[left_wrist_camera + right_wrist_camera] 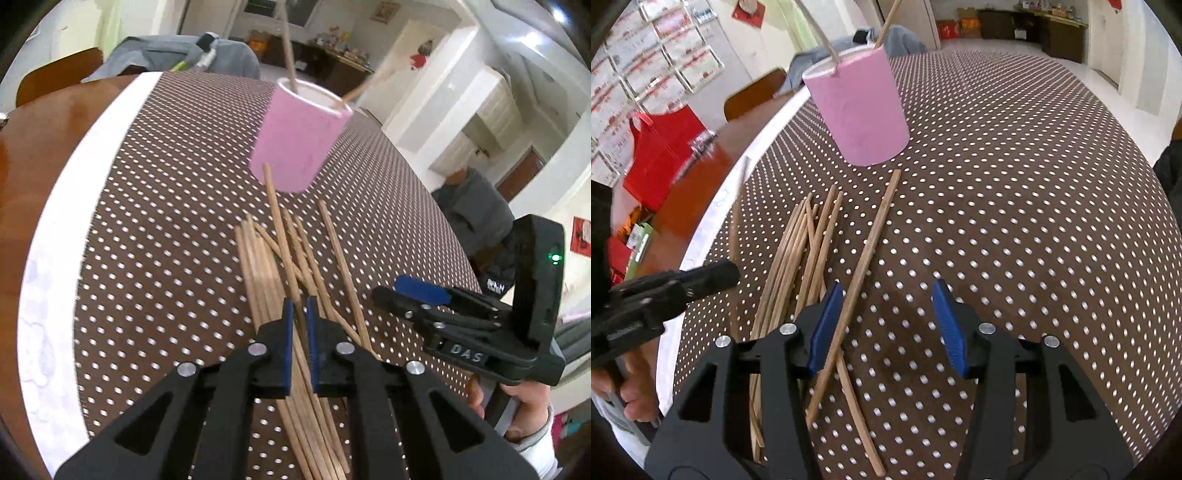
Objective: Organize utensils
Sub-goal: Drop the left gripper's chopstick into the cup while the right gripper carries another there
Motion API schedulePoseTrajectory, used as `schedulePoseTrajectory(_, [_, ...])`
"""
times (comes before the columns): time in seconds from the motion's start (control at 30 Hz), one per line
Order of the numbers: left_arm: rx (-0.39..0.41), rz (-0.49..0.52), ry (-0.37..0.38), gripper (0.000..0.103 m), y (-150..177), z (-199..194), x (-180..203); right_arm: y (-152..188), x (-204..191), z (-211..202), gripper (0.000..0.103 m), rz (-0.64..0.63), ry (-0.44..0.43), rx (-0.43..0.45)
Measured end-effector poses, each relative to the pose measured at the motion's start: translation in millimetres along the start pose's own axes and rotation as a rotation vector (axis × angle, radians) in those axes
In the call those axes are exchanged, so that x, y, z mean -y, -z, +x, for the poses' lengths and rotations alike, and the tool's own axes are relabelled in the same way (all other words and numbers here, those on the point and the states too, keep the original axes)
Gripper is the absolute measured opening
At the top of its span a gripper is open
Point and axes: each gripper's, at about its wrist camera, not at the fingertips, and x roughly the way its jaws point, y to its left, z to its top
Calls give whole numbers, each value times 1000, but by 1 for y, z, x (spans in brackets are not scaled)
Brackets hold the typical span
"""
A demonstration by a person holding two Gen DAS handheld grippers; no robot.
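A pink cup (297, 138) stands on the dotted brown tablecloth (166, 221) with two wooden chopsticks in it. It also shows in the right wrist view (862, 110). Several loose chopsticks (295, 258) lie in a pile in front of it, also in the right wrist view (809, 251). My left gripper (300, 306) is shut on one chopstick (279, 229) that points up toward the cup. In the right wrist view that gripper (713, 275) holds the stick (735, 214) raised. My right gripper (886, 299) is open, low over the cloth, with one chopstick (864, 266) by its left finger.
A white cloth border (74, 206) runs along the left, with bare wooden table (37, 147) beyond. A red bag (661, 147) stands on the table at left. Chairs with grey clothing (166, 55) sit at the far side.
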Motion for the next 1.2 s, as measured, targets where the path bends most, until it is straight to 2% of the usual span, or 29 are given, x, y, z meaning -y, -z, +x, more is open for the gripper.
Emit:
schedulePoseTrajectory(0.2, [2, -14, -31, 5, -12, -1, 1, -26, -20, 25, 48, -36, 65, -102])
schedulePoseTrajectory(0.23, [-1, -12, -34, 5, -14, 1, 1, -29, -22, 31, 43, -42, 78, -121])
schedulePoseTrajectory(0.27, [-4, -13, -33, 5, -15, 2, 1, -31, -23, 34, 33, -47, 90, -134])
schedulePoseTrajectory(0.33, [-12, -11, -38, 5, -17, 6, 2, -35, -24, 42, 30, -58, 111, -161])
schedulePoseTrajectory(0.4, [-22, -15, -40, 5, -18, 9, 0, -38, -28, 45, 15, -79, 139, -165])
schedulePoseTrajectory(0.43, [-23, -19, -41, 5, -18, 11, 0, -39, -27, 46, 11, -83, 137, -167])
schedulePoseTrajectory(0.53, [-17, -27, -34, 5, -19, 12, -1, -41, -28, 47, 8, -82, 121, -163])
schedulePoseTrajectory(0.83, [76, 13, 20, 5, -28, -11, 20, -31, 0, 4, 7, -36, 23, -32])
schedulePoseTrajectory(0.97, [137, 45, 52, 5, -34, -28, 37, -31, 4, -24, 7, -15, -46, 55])
schedulePoseTrajectory(1.13, [233, 92, 86, 5, -45, -49, 58, -37, -1, -70, 7, -23, -115, 223])
schedulePoseTrajectory(1.2, [285, 116, 98, 5, -52, -59, 68, -41, -4, -89, 7, -33, -142, 319])
